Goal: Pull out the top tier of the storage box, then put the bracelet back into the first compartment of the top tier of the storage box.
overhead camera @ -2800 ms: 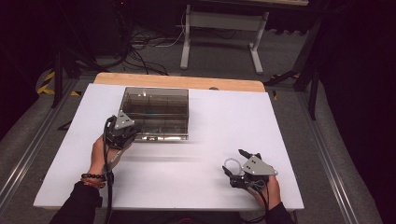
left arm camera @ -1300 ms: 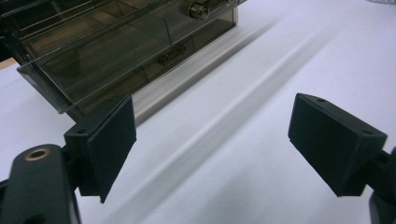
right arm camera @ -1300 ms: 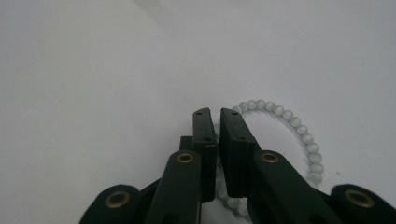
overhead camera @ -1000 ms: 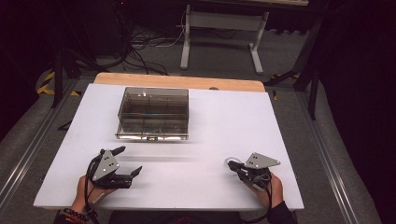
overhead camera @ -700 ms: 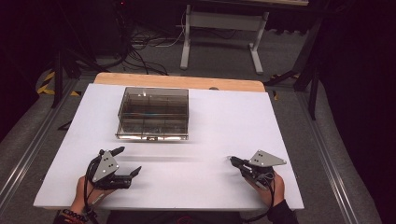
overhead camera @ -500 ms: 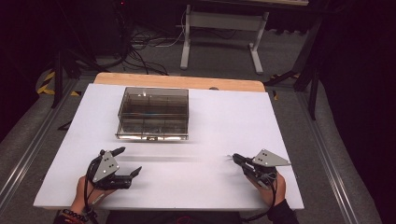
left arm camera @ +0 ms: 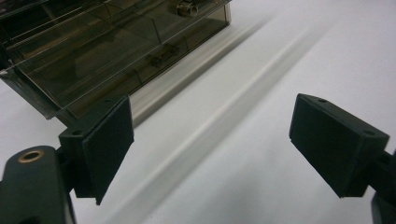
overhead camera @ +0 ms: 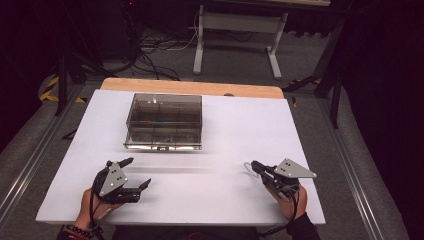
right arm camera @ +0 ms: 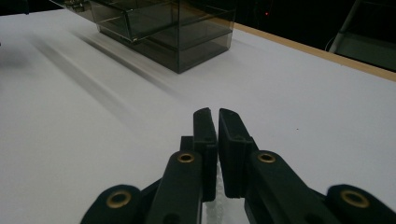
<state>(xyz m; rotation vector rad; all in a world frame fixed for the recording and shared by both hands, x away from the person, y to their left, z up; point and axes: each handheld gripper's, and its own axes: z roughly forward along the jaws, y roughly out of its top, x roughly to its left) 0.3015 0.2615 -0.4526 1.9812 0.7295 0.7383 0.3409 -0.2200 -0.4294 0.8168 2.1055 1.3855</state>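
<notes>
Left hand-held gripper [overhead camera: 134, 174] gaping, withdrawn from smoky box [overhead camera: 164, 121]; right hand-held gripper [overhead camera: 253, 165] near-closed, slightly shifted.

The box [left arm camera: 107, 46] is cut off by the top and left edges in the left gripper view, and its smoky walls blur whatever sits in the compartments. In the right gripper view the box [right arm camera: 163, 28] runs off the top edge too. Something pale and clear [right arm camera: 215, 205] shows below the right gripper's [right arm camera: 217, 122] near-closed fingers, too hidden to name. From the high view it is a faint loop [overhead camera: 248, 169], too small to tell. Both forearms are cut off at the bottom edge, and the worktop's [overhead camera: 240, 130] near rim partly hides behind the hands.
</notes>
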